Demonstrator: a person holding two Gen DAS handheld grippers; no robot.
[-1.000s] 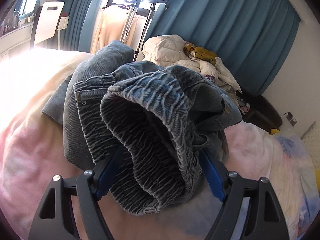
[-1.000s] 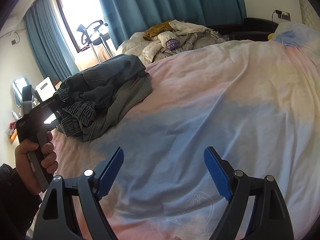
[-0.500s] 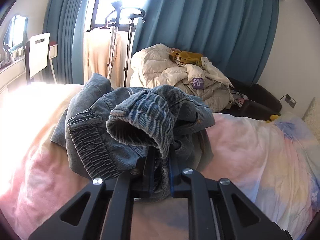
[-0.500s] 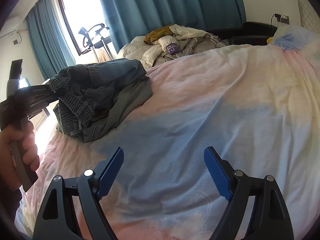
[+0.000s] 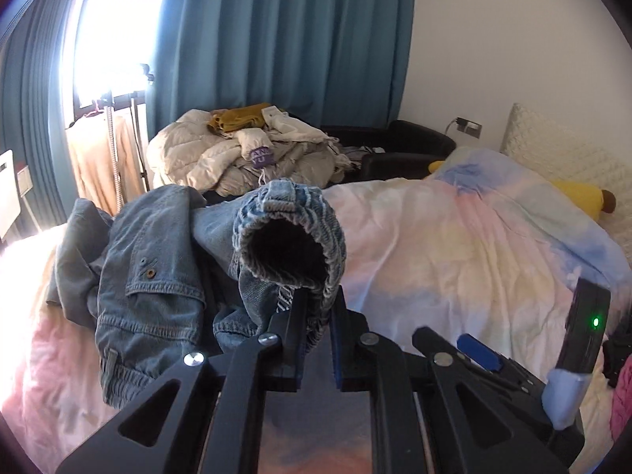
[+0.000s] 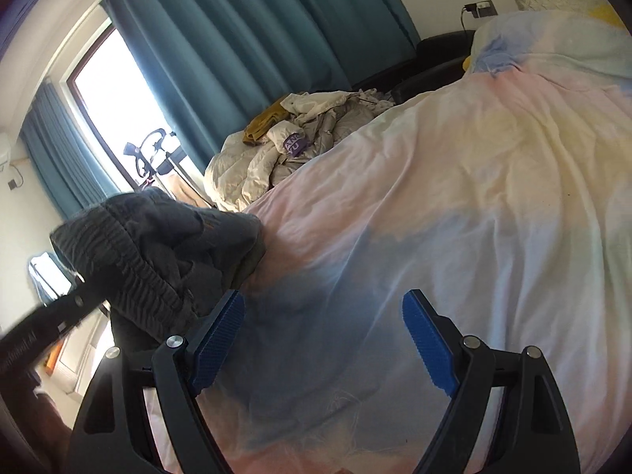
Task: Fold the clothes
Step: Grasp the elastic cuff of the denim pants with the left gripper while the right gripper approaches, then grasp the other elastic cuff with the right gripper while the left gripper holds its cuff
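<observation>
While pinching elastic cuff of crumpled blue-grey denim trousers (image 5: 158, 276) in left gripper (image 5: 318, 316), lift clear; bring spread, empty right gripper (image 6: 322, 331) to opposite edge.

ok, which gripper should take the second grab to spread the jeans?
Right. The right gripper has open, empty jaws beside the jeans; the left gripper is already shut on their elastic hem.
</observation>
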